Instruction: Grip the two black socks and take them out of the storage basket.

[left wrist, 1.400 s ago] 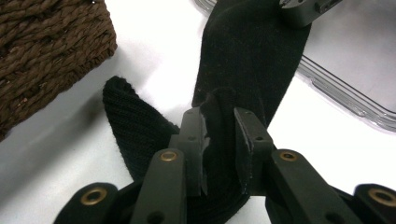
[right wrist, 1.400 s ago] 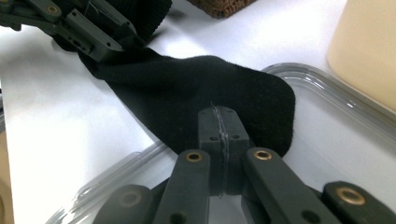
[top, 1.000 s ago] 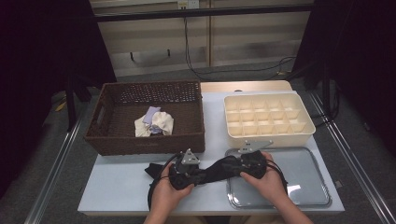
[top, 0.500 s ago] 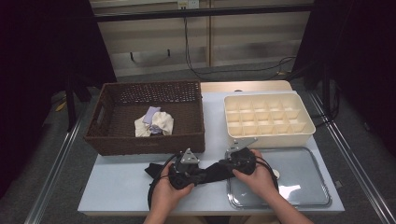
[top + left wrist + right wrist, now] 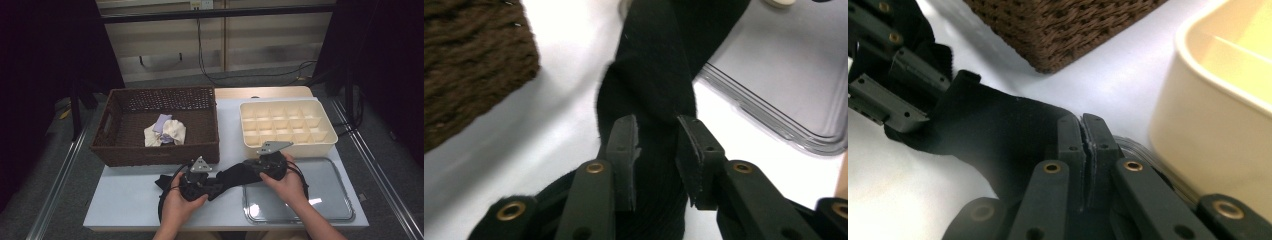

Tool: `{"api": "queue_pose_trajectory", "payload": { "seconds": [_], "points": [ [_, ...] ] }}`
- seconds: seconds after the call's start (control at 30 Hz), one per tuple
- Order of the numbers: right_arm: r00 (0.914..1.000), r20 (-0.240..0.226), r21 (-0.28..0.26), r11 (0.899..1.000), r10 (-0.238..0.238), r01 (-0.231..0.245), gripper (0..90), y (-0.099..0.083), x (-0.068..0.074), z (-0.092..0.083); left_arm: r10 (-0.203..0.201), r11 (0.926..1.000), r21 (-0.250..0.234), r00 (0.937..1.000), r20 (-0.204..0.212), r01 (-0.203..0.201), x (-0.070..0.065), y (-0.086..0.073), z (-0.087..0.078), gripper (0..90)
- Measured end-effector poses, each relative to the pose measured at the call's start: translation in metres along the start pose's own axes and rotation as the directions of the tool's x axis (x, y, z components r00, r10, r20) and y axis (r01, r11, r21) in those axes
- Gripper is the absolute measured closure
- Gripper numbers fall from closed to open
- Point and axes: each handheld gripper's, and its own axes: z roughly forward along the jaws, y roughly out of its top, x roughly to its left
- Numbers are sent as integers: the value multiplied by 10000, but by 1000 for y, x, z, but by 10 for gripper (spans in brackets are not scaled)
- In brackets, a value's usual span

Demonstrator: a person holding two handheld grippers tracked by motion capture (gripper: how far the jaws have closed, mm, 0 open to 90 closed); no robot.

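A black cloth (image 5: 227,179) is stretched along the near edge of the white table (image 5: 125,200), in front of the brown basket (image 5: 157,125). Its long axis runs from the left gripper (image 5: 212,186) up and across to the right gripper (image 5: 250,167), with its right end lying over the rim of the metal tray (image 5: 320,200), just before the cream divided box (image 5: 285,127).

In the right gripper view, the right gripper (image 5: 1082,131) is seen with its jaws pressed together, and the cloth's (image 5: 998,135) edge appears to be pinched between them; those jaws have just been closing. In the left gripper view, the left gripper (image 5: 658,132) stands with a gap between its pads, the cloth (image 5: 659,65) passing through that gap without being squeezed; those jaws have just been opening.

The cloth is thus held at one end only, by the right hand. Any fold or lift is judged to turn on that end, since the length of the cloth runs away from it toward the left gripper, which is nearer the loose, bunched part by the basket. A pale bundle of cloths (image 5: 164,131) lies inside the basket.
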Motion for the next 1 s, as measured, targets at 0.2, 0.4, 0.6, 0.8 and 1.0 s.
{"api": "queue_pose_trajectory", "payload": {
  "seconds": [0.2, 0.4, 0.6, 0.8, 1.0],
  "points": [
    [9998, -79, -48, 9998, 200, -200, 870, -15, -1, -5, 240, 9991, 337, 9994, 232, -248, -8, 2, 3, 785],
    [9985, -61, -126, 9984, 543, -544, 772, -26, 0, -9, 321, 9975, 618, 9987, 401, -345, -10, 0, 11, 841],
    [9965, -581, -311, 9976, 597, -616, 675, -10, 10, -4, 279, 9977, 599, 9989, 389, -302, -11, 0, 13, 846],
    [9901, -1341, -182, 9989, 414, -443, 672, 5, 27, 10, 392, 9972, 628, 9987, 340, -412, -11, -1, 13, 846],
    [9803, -1892, 139, 9984, 558, -542, 713, 10, 34, 28, 370, 9974, 601, 9987, 351, -390, -11, -1, 13, 846]
  ]
}}
